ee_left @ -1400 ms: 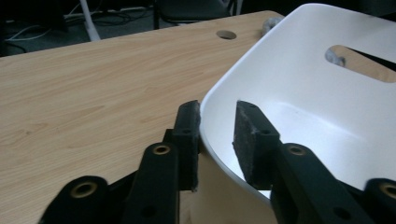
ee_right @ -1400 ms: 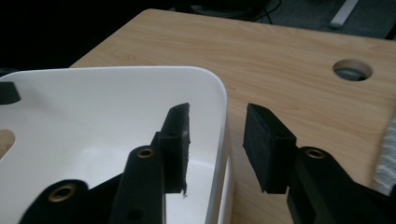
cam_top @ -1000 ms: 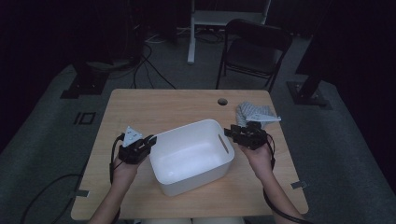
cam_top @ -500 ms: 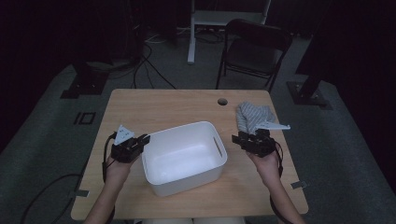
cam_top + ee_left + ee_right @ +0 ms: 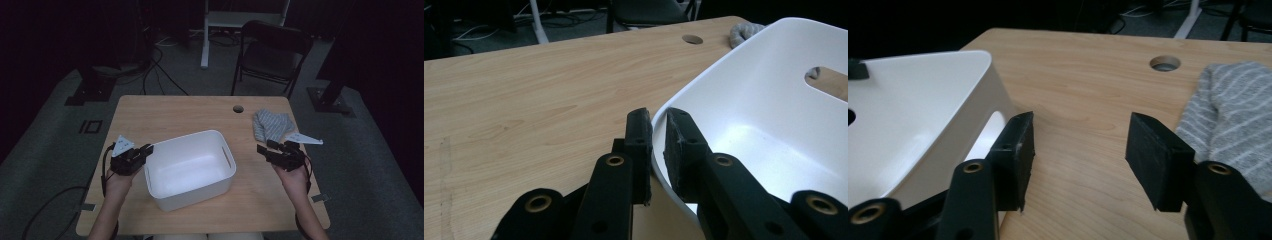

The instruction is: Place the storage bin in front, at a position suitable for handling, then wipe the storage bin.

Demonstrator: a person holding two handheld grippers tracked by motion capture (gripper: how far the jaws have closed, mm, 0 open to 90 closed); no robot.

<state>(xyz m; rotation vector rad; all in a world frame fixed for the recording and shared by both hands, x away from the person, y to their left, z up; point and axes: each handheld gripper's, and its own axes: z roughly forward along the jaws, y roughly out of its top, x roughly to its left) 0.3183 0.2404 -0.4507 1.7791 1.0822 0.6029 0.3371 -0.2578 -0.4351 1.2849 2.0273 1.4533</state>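
From above, the white plastic bin [image 5: 190, 170] stands slanted in the middle of the light wooden desk [image 5: 170, 112], nearer to its front edge. The left gripper [image 5: 142, 151] is at the bin's left corner. The left gripper view makes clear what the high view cannot: the two black pads are clamped on the thin white rim [image 5: 658, 117], one outside, one inside. The right gripper [image 5: 263, 148] hangs right of the bin, apart from it. Its own view shows the jaws standing apart over bare wood with nothing between them; they have just been opening. A grey striped cloth [image 5: 1235, 117] lies just beside it, toward the desk's back right corner.
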